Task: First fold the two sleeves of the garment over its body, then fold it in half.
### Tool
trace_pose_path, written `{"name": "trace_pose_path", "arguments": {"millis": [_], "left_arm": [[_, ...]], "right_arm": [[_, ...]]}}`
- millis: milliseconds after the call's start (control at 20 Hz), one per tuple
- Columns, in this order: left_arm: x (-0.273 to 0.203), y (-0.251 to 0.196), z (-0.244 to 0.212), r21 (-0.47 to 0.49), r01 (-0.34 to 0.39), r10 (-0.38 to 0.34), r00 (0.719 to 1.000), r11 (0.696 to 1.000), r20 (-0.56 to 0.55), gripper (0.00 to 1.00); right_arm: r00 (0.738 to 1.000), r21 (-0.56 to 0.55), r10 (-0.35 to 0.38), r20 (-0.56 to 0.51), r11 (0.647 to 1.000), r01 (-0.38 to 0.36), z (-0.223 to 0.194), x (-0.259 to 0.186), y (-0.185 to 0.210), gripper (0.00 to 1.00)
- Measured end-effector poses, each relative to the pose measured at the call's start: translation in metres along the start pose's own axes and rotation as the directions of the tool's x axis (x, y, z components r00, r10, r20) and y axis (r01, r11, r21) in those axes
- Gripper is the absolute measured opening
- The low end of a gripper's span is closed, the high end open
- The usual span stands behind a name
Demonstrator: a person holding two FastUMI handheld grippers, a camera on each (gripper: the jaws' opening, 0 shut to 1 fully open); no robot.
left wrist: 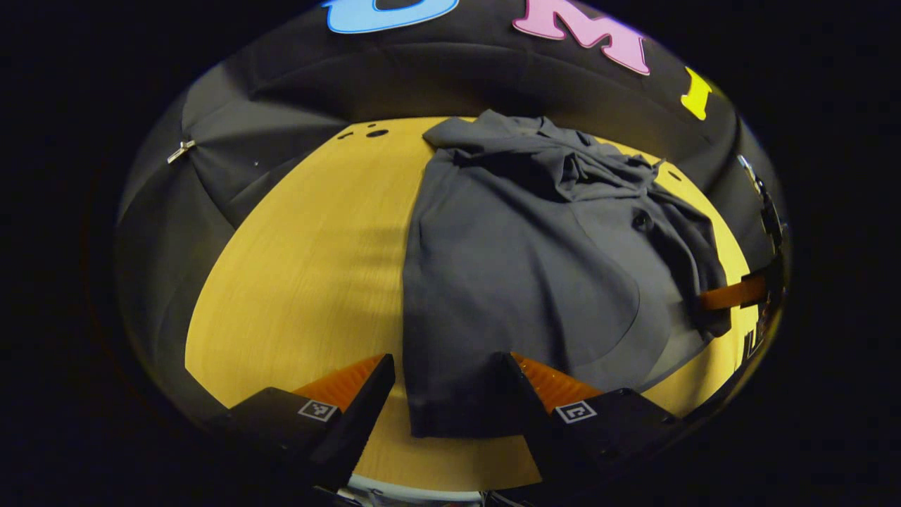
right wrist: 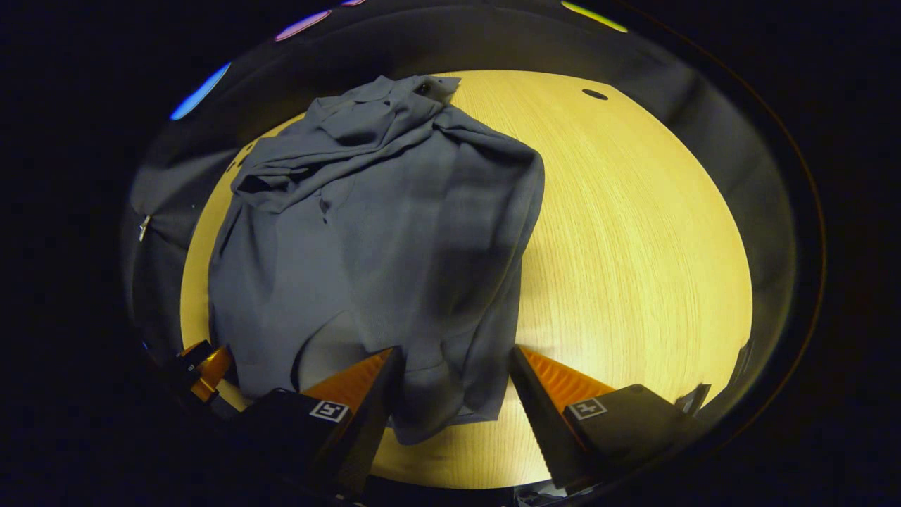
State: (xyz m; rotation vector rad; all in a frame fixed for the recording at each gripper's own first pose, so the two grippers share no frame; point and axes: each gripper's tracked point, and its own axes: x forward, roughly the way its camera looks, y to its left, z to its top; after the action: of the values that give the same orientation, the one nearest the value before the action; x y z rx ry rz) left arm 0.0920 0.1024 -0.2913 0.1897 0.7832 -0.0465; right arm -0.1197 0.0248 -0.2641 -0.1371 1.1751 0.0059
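A dark grey shirt lies on the yellow wooden table, both sleeves folded in over its body and bunched near the collar. My left gripper is open just above the shirt's near hem, its fingers straddling the left corner of the cloth. In the right gripper view the same shirt spreads across the left half of the table. My right gripper is open too, over the hem's right corner, with cloth between its fingers but not pinched. The left gripper shows at the lower left there.
The right gripper shows at the right edge of the left gripper view, beside the shirt. Bare tabletop lies left of the shirt in the left gripper view and right of it in the right gripper view. Small holes mark the table's far edge. Black cloth walls surround the table.
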Motion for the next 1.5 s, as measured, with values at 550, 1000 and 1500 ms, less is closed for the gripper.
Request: {"name": "trace_pose_path", "arguments": {"millis": [550,1000,1500], "left_arm": [[0.006,-0.035,0.001,0.126,0.071,-0.076,0.997,0.989,0.035,0.27],[-0.001,-0.044,0.030,0.052,0.147,-0.149,0.988,0.988,0.033,0.06],[-0.056,-0.062,0.110,-0.008,0.227,-0.221,0.954,0.974,0.204,0.06]], "right_arm": [[0.994,-0.052,0.092,-0.053,0.994,-0.095,0.003,0.003,0.016,0.15],[0.977,-0.019,0.209,-0.036,0.978,-0.209,0.006,-0.004,0.019,0.06],[0.962,-0.021,0.251,0.108,0.968,-0.250,0.051,-0.054,0.031,0.06]]}}
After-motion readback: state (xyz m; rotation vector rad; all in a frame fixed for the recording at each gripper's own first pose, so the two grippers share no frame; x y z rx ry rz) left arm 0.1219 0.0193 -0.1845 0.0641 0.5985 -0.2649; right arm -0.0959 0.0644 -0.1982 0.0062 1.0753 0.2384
